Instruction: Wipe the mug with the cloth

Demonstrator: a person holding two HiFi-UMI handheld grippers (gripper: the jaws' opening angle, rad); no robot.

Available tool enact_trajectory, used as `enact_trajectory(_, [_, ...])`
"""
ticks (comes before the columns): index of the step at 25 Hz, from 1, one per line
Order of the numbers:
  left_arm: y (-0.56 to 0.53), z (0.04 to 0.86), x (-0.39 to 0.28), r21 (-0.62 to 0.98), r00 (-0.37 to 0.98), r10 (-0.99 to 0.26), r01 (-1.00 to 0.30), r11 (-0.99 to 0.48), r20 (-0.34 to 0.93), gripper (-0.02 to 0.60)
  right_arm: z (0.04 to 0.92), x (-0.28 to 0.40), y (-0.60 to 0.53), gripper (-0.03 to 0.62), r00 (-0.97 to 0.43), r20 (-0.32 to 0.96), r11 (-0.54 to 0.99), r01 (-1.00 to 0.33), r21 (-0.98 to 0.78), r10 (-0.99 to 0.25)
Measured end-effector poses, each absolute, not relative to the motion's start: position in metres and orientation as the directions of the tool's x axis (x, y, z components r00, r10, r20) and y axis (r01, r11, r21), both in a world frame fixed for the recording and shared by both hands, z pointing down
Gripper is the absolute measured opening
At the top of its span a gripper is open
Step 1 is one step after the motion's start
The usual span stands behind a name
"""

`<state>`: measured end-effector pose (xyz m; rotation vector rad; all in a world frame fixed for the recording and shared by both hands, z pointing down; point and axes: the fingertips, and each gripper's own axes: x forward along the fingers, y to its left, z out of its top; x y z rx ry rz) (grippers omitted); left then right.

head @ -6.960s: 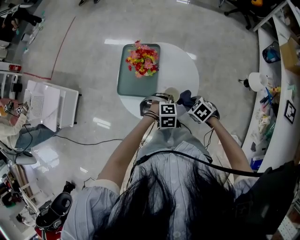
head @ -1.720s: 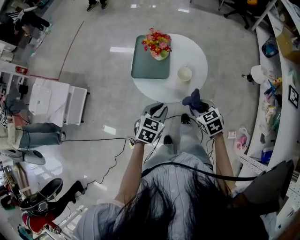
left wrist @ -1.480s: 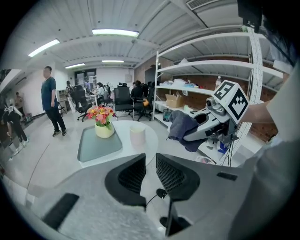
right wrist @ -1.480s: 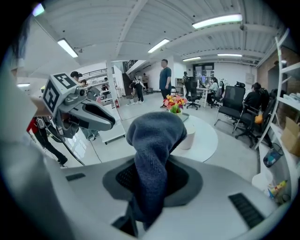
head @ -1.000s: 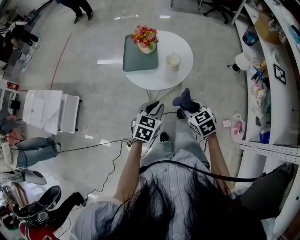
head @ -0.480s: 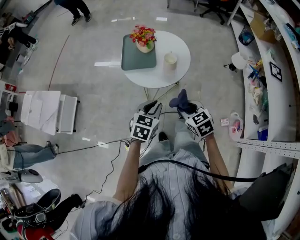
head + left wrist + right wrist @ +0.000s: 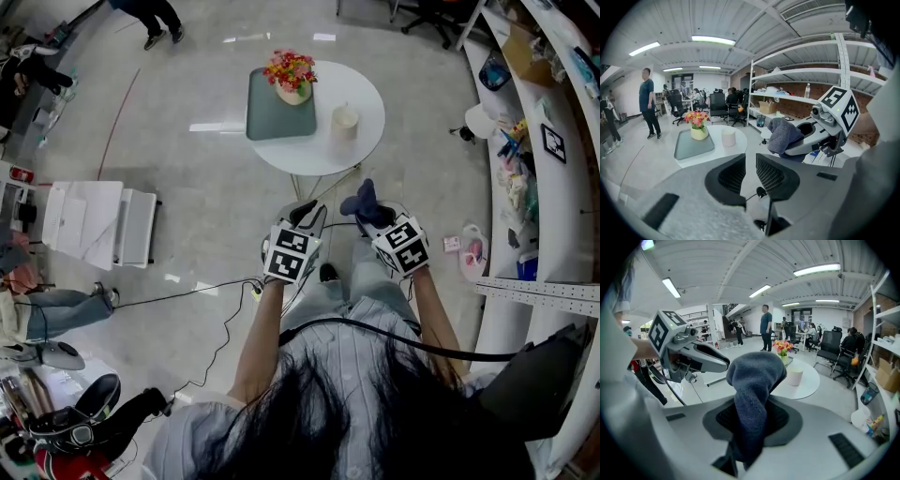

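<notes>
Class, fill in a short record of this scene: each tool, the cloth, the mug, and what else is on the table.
left tool: jaws slightly apart, empty
right tool: shut on cloth
cloth: dark blue-grey, away from the table
mug: pale, upright on round white table, apart from both tools
also on table: green tray, flowers

You can read no words, numbers or brand names anywhere in these views. The only printed signs are black-and-white square code patterns, which stand on the left cube point(image 7: 288, 255) of your left gripper point(image 7: 307, 212) and on the right cube point(image 7: 403, 246) of your right gripper point(image 7: 371, 212). One more such pattern stands on a small card point(image 7: 553, 142) at the white counter point(image 7: 567, 234) on your right.
</notes>
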<state>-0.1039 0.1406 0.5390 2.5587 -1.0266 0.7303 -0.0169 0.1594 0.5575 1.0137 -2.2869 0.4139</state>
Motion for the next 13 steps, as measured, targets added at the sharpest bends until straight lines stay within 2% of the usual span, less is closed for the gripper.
enact_trajectory(13, [0.127, 0.539, -0.105, 0.094, 0.616, -0.563, -0.716, -0.692, 0.552, 0.080, 0.558, -0.019, 0.149, 0.101, -0.538, 0.639, 0.663, -0.746, -0.059, -0.549])
